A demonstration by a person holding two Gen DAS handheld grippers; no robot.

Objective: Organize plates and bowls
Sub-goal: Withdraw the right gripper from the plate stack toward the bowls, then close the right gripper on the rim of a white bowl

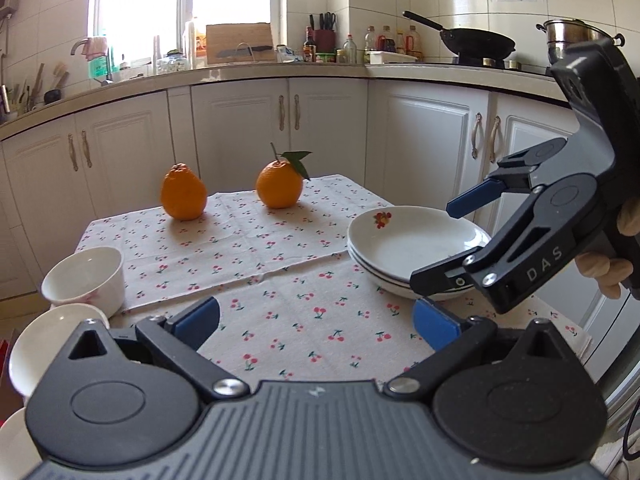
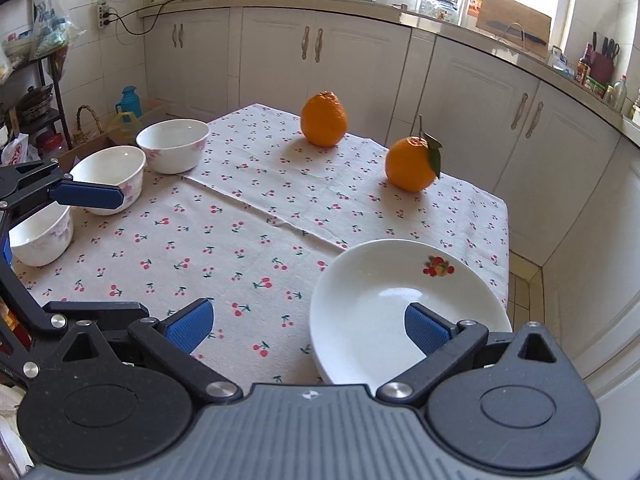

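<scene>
Both the left gripper and right gripper gape empty; the glazed plates look slippery, brittle, best pinched at the rim.

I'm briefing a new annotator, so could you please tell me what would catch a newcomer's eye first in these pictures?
Two bright oranges, a bumpy-topped one and one with a green leaf, stand at the far end of the cherry-print tablecloth. On its right side sits a stack of shallow white plates with a fruit motif, the open right gripper over its near rim. Three white bowls line the left edge.
</scene>
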